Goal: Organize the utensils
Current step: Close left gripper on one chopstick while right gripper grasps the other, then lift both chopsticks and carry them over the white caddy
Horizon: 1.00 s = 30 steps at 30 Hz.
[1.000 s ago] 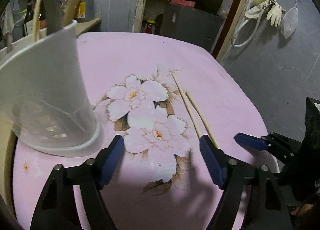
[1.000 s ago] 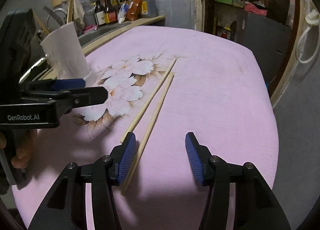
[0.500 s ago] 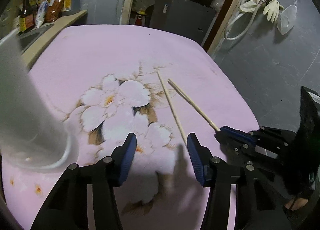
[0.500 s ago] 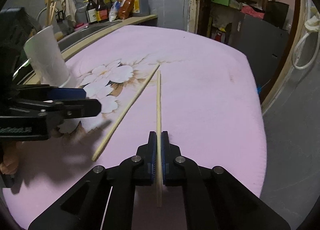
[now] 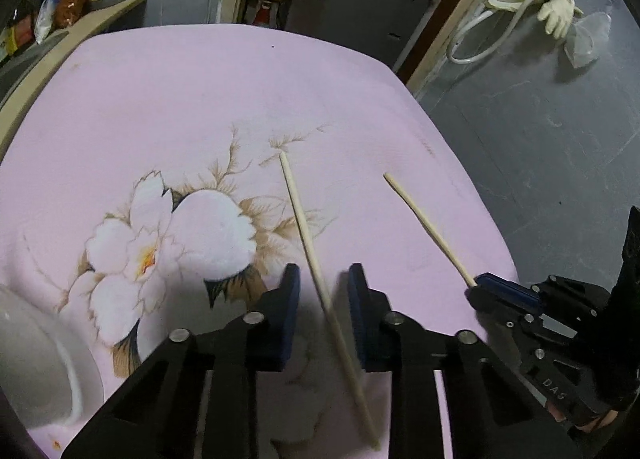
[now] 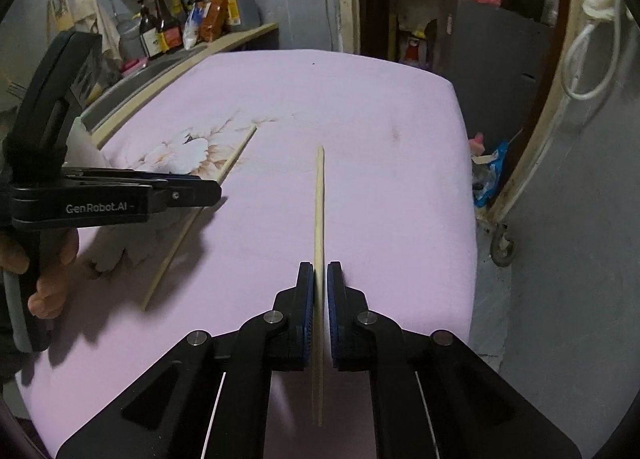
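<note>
Two wooden chopsticks are in play on a pink flowered cloth. My right gripper is shut on one chopstick and holds it pointing forward above the cloth; it also shows in the left wrist view. The other chopstick lies on the cloth and runs between the blue pads of my left gripper, which stand a little apart on either side of it. In the right wrist view this chopstick lies under the left gripper. A white utensil holder stands at the lower left.
The cloth's right edge drops to a grey floor. A counter with sauce bottles runs along the left. A dark cabinet and shelves stand beyond the far edge. A hose and gloves hang on the wall.
My right gripper shut on the right chopstick and lifted it, swinging it away from the other. My left gripper moved right from the holder, narrowed, and now straddles the lying chopstick.
</note>
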Tool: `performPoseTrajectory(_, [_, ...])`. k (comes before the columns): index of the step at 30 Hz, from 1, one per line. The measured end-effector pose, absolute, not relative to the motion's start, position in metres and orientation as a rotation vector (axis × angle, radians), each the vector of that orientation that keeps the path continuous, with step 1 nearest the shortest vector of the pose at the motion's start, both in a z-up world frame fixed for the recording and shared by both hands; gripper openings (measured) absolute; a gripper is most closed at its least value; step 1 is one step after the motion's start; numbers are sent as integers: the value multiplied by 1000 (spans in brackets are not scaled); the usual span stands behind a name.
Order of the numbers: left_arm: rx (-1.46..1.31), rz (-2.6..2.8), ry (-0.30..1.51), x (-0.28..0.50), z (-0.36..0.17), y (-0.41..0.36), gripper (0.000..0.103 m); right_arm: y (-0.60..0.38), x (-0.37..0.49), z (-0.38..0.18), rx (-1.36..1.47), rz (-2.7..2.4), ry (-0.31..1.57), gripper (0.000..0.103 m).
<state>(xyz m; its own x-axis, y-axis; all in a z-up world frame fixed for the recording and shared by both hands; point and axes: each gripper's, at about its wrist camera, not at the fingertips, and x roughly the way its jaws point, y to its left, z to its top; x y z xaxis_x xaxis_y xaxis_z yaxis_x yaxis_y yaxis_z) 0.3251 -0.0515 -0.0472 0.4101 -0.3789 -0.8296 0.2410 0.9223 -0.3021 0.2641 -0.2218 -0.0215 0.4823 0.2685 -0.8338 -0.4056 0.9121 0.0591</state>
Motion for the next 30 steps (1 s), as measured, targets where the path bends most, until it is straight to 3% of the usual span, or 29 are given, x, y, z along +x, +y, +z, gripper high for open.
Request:
performPoseTrajectory(9, [-114, -379, 1153, 344, -42, -62, 14, -205, 321, -31, -139, 457, 1087, 10])
performPoseTrajectory(12, [-107, -380, 1169, 345, -41, -61, 14, -201, 328, -31, -128, 481, 1116, 19])
performPoseTrajectory(17, [-101, -373, 1183, 345, -41, -64, 3, -202, 319, -31, -155, 468, 1088, 6])
performPoseTrajectory(24, [-161, -389, 1139, 329, -35, -59, 2, -211, 301, -22, -73, 473, 1038, 3])
performPoseTrajectory(30, [-162, -382, 912, 287, 1, -43, 2, -219, 252, 14, 22, 479, 819, 3])
